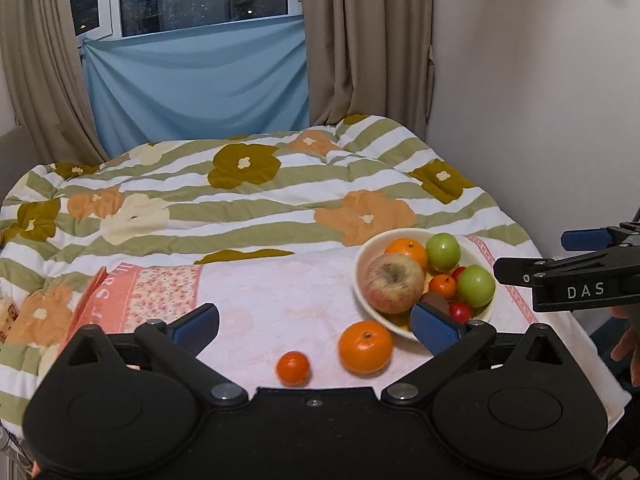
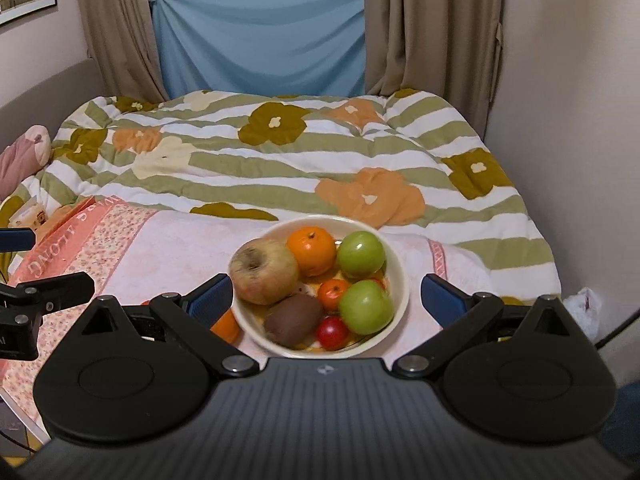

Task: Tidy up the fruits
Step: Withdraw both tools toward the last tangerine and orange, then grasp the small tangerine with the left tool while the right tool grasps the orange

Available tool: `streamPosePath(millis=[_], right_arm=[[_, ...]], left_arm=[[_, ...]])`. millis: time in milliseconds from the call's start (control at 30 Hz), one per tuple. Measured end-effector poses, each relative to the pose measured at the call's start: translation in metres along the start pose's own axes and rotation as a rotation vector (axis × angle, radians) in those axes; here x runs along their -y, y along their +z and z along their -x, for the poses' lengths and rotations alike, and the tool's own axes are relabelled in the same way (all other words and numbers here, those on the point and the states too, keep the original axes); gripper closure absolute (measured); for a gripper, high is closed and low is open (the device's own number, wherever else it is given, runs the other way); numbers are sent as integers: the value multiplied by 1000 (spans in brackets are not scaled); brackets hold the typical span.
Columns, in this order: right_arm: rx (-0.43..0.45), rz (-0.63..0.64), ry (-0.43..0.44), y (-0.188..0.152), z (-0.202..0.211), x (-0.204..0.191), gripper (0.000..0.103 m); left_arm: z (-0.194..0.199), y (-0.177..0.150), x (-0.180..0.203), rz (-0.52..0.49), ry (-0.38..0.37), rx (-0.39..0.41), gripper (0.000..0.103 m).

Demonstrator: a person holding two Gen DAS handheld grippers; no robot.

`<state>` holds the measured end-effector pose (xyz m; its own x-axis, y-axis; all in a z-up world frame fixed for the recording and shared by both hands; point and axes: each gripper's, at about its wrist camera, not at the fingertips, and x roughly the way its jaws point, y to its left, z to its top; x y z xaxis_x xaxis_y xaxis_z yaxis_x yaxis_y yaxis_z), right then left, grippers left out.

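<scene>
Both grippers gape wide, holding nothing: the left gripper (image 1: pixel 316 326) hovers above two loose oranges (image 1: pixel 365 346), the right gripper (image 2: pixel 326 296) over the fruit bowl (image 2: pixel 398 276).

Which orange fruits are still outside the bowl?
Two: the large orange and the small mandarin, both on the pink towel beside the bowl.

We count one bowl (image 2: pixel 400 276) holding two green apples (image 2: pixel 361 254), one large russet apple (image 2: pixel 264 272), two oranges (image 2: pixel 312 251), one kiwi (image 2: pixel 293 317) and two red fruits (one mostly hidden) (image 2: pixel 332 332). At the bowl's eight o'clock lie two loose oranges (image 1: pixel 365 346).
</scene>
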<state>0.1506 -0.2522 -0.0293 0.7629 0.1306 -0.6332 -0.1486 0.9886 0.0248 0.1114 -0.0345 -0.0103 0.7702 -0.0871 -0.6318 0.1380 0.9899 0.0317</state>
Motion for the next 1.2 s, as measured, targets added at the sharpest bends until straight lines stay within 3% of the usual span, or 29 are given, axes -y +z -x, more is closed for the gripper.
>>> streamPosePath(millis=[300,567,833,1033,1200], right_arm=[[-10,-44,-63,-22,-7,-55,0],[-6,-106,-73,-38,-28,-91,0],[-112,-136,-115,-50,-70,-109,0],[-140,-185,-85,-55,-96,-115,0],[-170,-215,-94,-58,-114,-117,0]], left_arm=[[-9,-20,-48,-40,-72,-27,0],[-41,-39,-75,-114,-141,-67,0],[-88,-52,-76,-251,-241,-68,3],[-123,-62,-68,-302,-328,-119,16],[-139,-69,-63,-325,-375,-152,35]])
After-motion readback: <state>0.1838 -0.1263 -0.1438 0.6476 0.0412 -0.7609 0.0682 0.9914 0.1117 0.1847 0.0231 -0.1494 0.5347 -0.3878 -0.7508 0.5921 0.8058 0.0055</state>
